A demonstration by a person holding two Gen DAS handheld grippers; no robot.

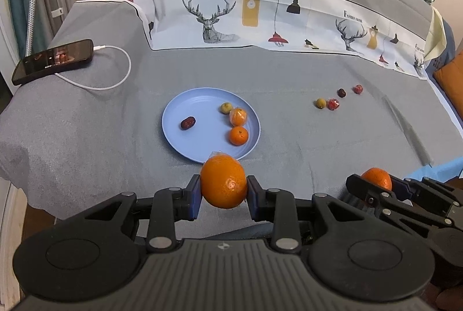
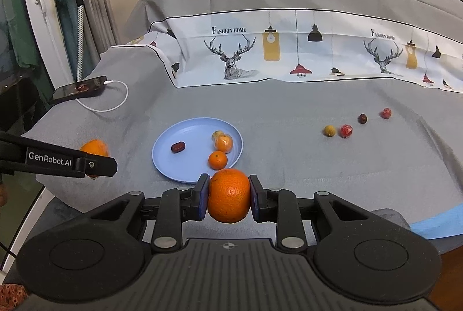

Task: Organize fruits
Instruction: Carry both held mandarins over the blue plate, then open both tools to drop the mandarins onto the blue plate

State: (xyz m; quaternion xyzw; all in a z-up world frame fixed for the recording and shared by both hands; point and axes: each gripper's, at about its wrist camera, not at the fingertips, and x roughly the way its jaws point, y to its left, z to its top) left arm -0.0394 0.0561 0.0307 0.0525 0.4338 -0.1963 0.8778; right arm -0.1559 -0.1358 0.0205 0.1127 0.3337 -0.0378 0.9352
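Bedspread (image 1: 86,137) in grey stretches wide around my blue plate (image 1: 185,149) (dates and small fruit lie loose at far right). My left gripper (image 1: 223,189) pinches a wrapped orange (image 1: 223,185) at the plate's near rim; my right gripper (image 2: 229,195) clamps another orange (image 2: 229,195) beside it.

Both wrist cameras sit low at the surface's (image 1: 86,137) near edge, facing its far edge, the left one close to the plate (image 1: 185,143), the right one slightly farther back, sharing the plate (image 2: 173,166) and each other's claw.
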